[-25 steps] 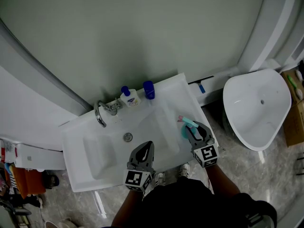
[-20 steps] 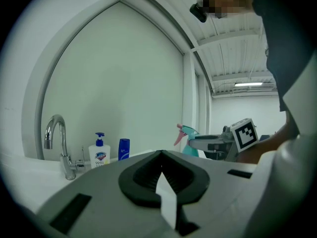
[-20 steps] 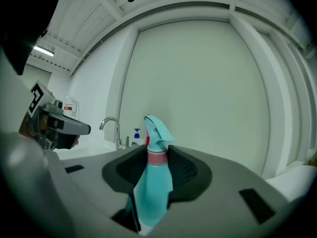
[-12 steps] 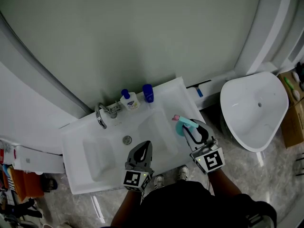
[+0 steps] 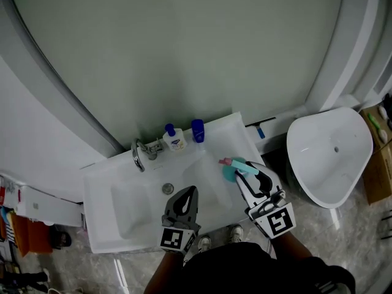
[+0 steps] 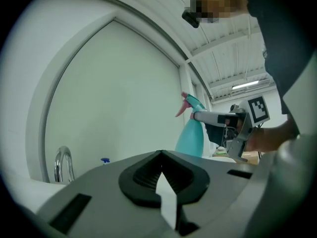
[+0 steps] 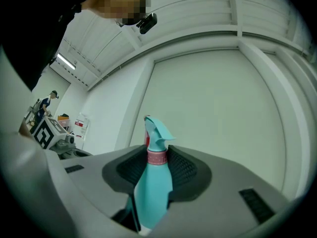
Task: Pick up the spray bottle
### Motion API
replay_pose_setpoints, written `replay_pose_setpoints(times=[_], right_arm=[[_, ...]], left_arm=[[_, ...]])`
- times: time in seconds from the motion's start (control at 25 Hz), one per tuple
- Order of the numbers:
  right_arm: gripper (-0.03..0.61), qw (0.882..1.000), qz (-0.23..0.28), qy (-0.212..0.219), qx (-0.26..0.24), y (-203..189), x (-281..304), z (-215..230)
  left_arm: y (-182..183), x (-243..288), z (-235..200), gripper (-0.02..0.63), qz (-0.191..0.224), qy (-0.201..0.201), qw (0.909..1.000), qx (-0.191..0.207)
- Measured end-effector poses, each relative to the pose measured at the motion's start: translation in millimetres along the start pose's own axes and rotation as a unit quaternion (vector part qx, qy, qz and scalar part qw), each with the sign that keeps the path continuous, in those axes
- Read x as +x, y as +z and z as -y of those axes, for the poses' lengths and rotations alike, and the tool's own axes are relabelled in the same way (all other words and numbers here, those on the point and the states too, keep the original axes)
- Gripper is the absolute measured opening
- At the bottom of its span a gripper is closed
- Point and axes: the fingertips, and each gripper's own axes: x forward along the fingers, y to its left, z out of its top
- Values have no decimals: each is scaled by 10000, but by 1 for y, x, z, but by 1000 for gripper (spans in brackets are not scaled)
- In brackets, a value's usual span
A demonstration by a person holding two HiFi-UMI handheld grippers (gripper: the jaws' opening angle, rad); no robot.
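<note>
The teal spray bottle (image 7: 154,175) with a pink collar and pink nozzle stands upright between the jaws of my right gripper (image 7: 157,158), which is shut on its neck. In the head view the spray bottle (image 5: 235,166) hangs above the right part of the white sink (image 5: 104,185), held by the right gripper (image 5: 245,172). The left gripper view shows the spray bottle (image 6: 193,133) in the air to the right. My left gripper (image 5: 188,196) is over the sink's front edge, its jaws shut with nothing between them.
A chrome tap (image 5: 140,153), a white soap bottle (image 5: 174,139) with a blue pump and a blue cup (image 5: 197,130) stand along the sink's back edge. A white toilet (image 5: 327,155) is to the right. A large pale panel fills the wall behind.
My right gripper has lifted the spray bottle up off the sink's right side. My left gripper has risen a little.
</note>
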Motion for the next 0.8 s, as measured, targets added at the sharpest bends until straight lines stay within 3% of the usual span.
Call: replay_pose_setpoints(times=[0.28,0.44,0.8], right_arm=[[132,9996,53,130,-253,9,0,-4],[132,9998,134,96,-85,11,2,-4],[132,9996,53,209,-182,3,2,-10]], left_arm=[[20,0,-7,-3,287,154,9994,74],[27,1,-9,-3,379,164,9991,43],[27,2,-9,-3,395,154,9991,61]])
